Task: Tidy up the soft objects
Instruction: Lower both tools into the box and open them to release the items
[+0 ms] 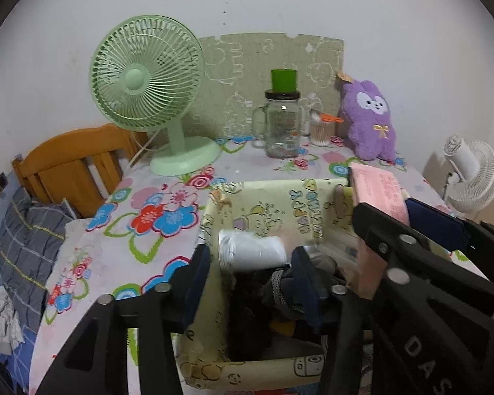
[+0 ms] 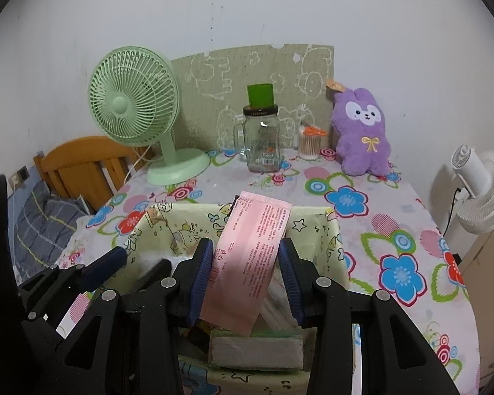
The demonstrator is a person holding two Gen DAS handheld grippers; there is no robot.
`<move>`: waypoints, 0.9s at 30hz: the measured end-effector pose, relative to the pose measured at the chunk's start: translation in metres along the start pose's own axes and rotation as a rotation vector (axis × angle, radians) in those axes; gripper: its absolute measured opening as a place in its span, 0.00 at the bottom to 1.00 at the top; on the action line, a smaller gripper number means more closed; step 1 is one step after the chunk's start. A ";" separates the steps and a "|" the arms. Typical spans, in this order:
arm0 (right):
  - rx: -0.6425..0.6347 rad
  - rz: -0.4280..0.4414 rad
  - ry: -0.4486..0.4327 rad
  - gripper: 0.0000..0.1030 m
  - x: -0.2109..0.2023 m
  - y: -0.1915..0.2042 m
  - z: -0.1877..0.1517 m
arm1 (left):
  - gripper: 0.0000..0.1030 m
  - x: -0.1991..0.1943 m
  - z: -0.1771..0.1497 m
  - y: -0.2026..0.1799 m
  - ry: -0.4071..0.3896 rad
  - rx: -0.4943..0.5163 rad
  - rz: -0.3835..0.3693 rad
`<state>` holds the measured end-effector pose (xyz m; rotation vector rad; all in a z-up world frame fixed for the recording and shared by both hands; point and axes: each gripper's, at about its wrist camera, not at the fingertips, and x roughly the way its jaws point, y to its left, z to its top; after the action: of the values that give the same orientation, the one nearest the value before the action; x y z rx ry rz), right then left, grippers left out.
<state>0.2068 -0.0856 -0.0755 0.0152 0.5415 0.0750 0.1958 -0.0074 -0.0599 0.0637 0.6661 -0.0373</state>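
Both grippers hang over the yellow storage box (image 2: 313, 220): right gripper (image 2: 245, 281) clasps a pink packet (image 2: 253, 250), left gripper (image 1: 250, 283) released.

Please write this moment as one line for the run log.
left claw: open over box | right claw: shut on pink pack, above box | plush rabbit: on table

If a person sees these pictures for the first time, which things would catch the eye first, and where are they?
Probably the pink packet held in the right gripper above the open yellow cartoon-printed box at the near edge of the flowered tablecloth. Next, the purple plush rabbit at the back right, against the wall, and the green fan at the back left.
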 end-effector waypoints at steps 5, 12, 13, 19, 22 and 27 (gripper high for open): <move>-0.008 0.003 0.000 0.43 0.001 0.001 0.001 | 0.65 -0.005 -0.002 -0.001 0.002 0.004 -0.033; -0.043 0.036 0.005 0.43 0.004 0.008 0.003 | 0.79 -0.021 -0.001 -0.003 -0.037 0.021 -0.028; -0.052 0.048 0.006 0.43 0.005 0.009 0.003 | 0.81 -0.021 0.000 -0.002 -0.036 0.022 -0.027; -0.081 0.084 0.012 0.43 0.009 0.013 0.007 | 0.82 -0.018 0.001 0.001 -0.022 0.008 -0.018; -0.081 0.086 0.021 0.43 0.010 0.013 0.007 | 0.84 -0.017 0.000 0.001 -0.016 0.011 -0.015; -0.073 0.088 0.036 0.48 0.009 0.010 0.006 | 0.88 -0.017 0.000 -0.001 -0.004 0.010 -0.018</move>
<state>0.2171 -0.0752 -0.0748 -0.0338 0.5740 0.1816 0.1824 -0.0081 -0.0495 0.0673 0.6626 -0.0587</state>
